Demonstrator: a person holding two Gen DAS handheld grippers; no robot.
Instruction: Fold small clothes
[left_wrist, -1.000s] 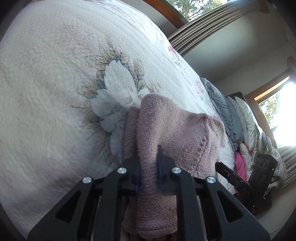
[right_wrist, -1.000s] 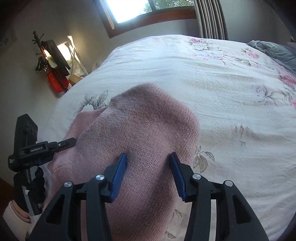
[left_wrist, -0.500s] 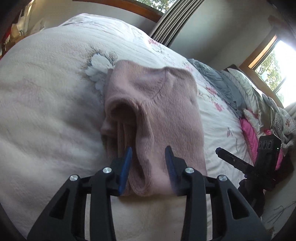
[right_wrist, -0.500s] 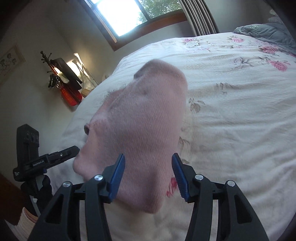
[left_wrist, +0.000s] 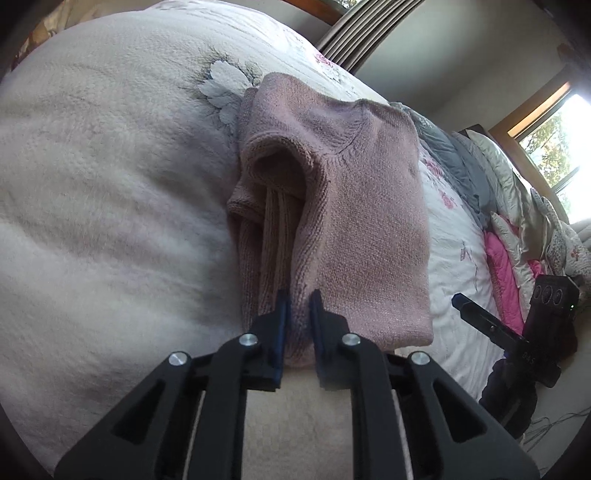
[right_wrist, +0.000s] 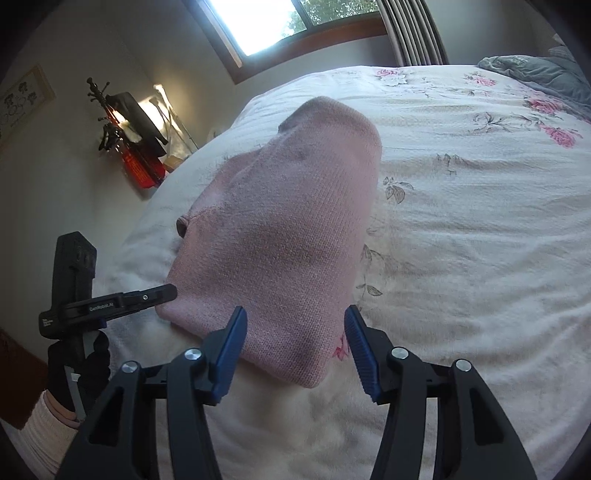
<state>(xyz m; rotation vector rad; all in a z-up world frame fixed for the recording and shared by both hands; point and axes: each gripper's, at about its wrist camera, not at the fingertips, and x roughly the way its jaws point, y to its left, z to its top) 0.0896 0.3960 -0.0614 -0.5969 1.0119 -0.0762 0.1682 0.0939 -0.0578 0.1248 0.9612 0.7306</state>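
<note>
A pink knit sweater (left_wrist: 362, 221) lies folded on the white floral quilt (left_wrist: 110, 184), its open layered side facing left in the left wrist view. My left gripper (left_wrist: 299, 299) sits at the sweater's near edge, its blue fingers drawn narrow with a fold of knit pinched between them. In the right wrist view the same sweater (right_wrist: 288, 229) stretches away from me. My right gripper (right_wrist: 295, 317) stands open, its fingers on either side of the near corner without pressing it. The left gripper (right_wrist: 147, 295) shows at the sweater's left edge.
Grey bedding (left_wrist: 454, 158), a bright pink cloth (left_wrist: 502, 266) and pillows pile up at the bed's far right. A red stringed instrument (right_wrist: 136, 162) stands by the wall past the bed's left edge. Windows and curtains lie beyond. A gloved hand (right_wrist: 77, 365) holds the left gripper.
The sweater has been laid down flat on the quilt. My left gripper let it go, stood open half a second ago, and has now narrowed on the near edge. The right gripper stayed open.
</note>
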